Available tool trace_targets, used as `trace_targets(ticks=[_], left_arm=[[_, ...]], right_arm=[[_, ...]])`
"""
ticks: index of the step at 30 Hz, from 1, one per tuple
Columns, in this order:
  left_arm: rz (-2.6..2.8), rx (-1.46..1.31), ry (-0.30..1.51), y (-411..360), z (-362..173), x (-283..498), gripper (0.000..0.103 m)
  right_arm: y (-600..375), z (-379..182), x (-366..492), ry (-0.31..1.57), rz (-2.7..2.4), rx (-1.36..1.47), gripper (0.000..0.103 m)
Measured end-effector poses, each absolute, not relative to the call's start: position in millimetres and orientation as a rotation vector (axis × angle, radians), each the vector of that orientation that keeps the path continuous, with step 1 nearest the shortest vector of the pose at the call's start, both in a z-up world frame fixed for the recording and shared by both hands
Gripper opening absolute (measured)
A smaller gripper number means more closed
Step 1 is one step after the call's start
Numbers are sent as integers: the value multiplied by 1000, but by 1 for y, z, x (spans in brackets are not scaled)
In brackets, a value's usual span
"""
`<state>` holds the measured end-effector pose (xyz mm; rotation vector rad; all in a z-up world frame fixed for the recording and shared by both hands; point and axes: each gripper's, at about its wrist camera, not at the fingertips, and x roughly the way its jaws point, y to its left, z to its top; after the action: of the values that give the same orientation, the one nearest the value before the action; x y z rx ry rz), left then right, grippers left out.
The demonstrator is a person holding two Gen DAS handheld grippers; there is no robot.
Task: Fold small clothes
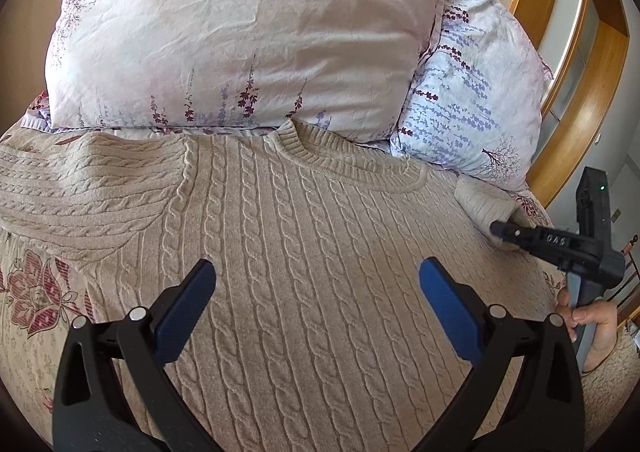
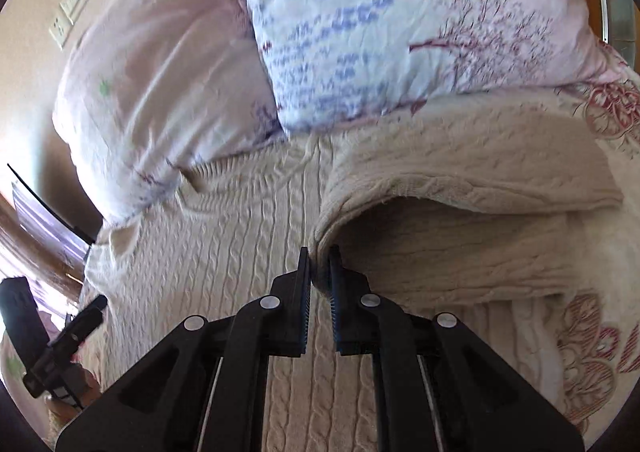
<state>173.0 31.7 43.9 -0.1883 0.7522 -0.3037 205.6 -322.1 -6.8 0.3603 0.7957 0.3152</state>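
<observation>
1. The sweater lies flat on the bed, collar toward the pillows, cable-knit front up.
2. Its left sleeve stretches out sideways over the bedspread.
3. Its right sleeve is lifted and doubled over, the edge hanging above the body of the sweater.
4. Your right gripper is clamped on that sleeve edge, jaws nearly closed with knit pinched between them.
5. Your left gripper hovers over the sweater's chest, jaws spread wide, holding nothing.
6. A pink pillow rests just beyond the collar; a white pillow leans beside it, touching.
7. A wooden headboard curves behind the white pillow.
</observation>
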Motion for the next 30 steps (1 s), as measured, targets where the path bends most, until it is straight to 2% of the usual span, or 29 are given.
trace_targets(ticks=[2,3,5,6,7,11,16,21,23,25,30], left_arm=[[-307,-189,751,33,45,172,101],[-308,-189,751,33,45,172,101],[-314,-197,758,33,44,172,101],[-320,-205,762,33,44,173,101],[-325,-214,766,34,43,172,101],[-343,-235,776,33,41,174,101],[-349,-232,786,31,40,174,101],[-337,-244,774,38,45,173,101],[-331,-256,765,43,47,173,101],[-326,-271,765,48,47,173,101],[-353,-341,780,59,45,177,101]], right_arm=[[-325,-14,204,834,321,399,11],[-331,-14,202,838,332,447,15],[-349,-12,197,843,366,584,34],[-359,-11,192,834,372,648,49],[-371,-9,188,814,379,714,53],[-427,-4,167,727,290,934,53],[-477,-24,171,730,128,1146,52],[-492,-35,192,722,-42,1150,51],[-495,-36,199,702,-71,1138,43],[-492,-30,206,698,-114,1044,11],[-451,17,208,586,-18,842,10]])
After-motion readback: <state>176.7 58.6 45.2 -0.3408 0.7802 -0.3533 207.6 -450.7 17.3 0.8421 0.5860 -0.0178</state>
